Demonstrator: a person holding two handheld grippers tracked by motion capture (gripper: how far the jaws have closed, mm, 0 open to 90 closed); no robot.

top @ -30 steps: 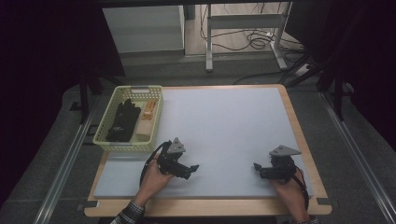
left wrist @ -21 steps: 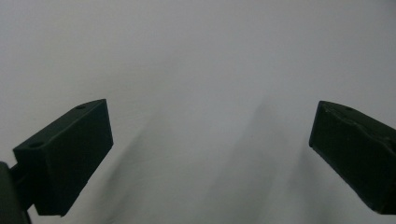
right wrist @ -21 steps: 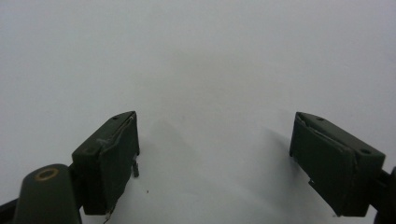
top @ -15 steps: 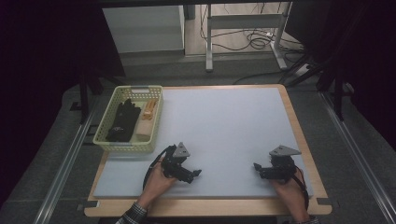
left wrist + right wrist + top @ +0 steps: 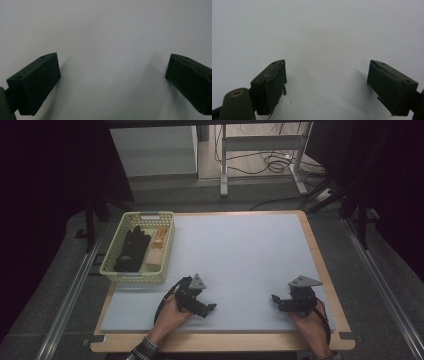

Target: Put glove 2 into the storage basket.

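Basket [image 5: 116, 270] w/ dark items [image 5: 131, 249], far-left of mat [image 5: 240, 255].

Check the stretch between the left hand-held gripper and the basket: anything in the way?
Nothing visible. Bare mat lies between the left hand-held gripper and the basket, whose wall rises nearest it.

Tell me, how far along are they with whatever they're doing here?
Nothing looks done yet. The basket still holds its dark items and tan pieces, and the white mat is bare. The left gripper and right gripper both rest open on the mat, holding nothing. Any work still lies ahead.
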